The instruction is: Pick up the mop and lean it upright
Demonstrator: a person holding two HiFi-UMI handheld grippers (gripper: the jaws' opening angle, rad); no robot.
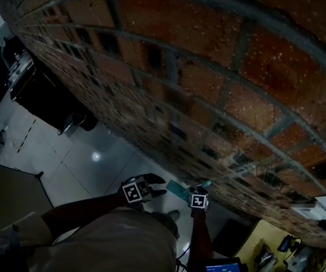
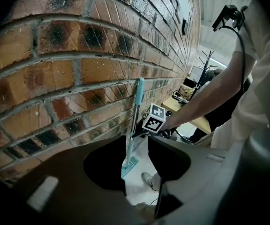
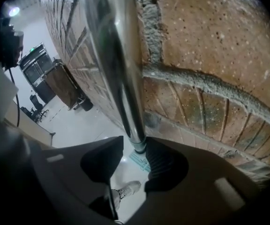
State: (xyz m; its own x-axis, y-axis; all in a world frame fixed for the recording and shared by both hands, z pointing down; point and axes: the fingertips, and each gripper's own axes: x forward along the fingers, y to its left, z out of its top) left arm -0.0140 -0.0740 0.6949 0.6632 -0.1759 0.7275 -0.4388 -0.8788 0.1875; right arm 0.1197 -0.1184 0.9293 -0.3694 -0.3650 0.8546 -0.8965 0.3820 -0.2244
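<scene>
The mop stands upright against the brick wall (image 1: pixel 219 67). Its teal head (image 2: pixel 129 166) rests on the pale floor and its handle (image 2: pixel 136 109) rises along the bricks. In the right gripper view the metal handle (image 3: pixel 118 69) runs up close in front of the wall, with the mop head (image 3: pixel 142 162) far below. My right gripper (image 3: pixel 135 142) is open around the handle, with a gap at the left jaw. My left gripper (image 2: pixel 137 156) is open and empty, off to the side and facing the mop. Both the left gripper (image 1: pixel 153 186) and the right gripper (image 1: pixel 200 189) show in the head view.
A black cabinet (image 1: pixel 44 101) stands along the wall farther left. A yellow desk (image 1: pixel 265 239) with gear sits at the lower right, and a dark table (image 1: pixel 10 197) at the lower left. The person's shoe (image 3: pixel 125 189) is on the floor near the mop head.
</scene>
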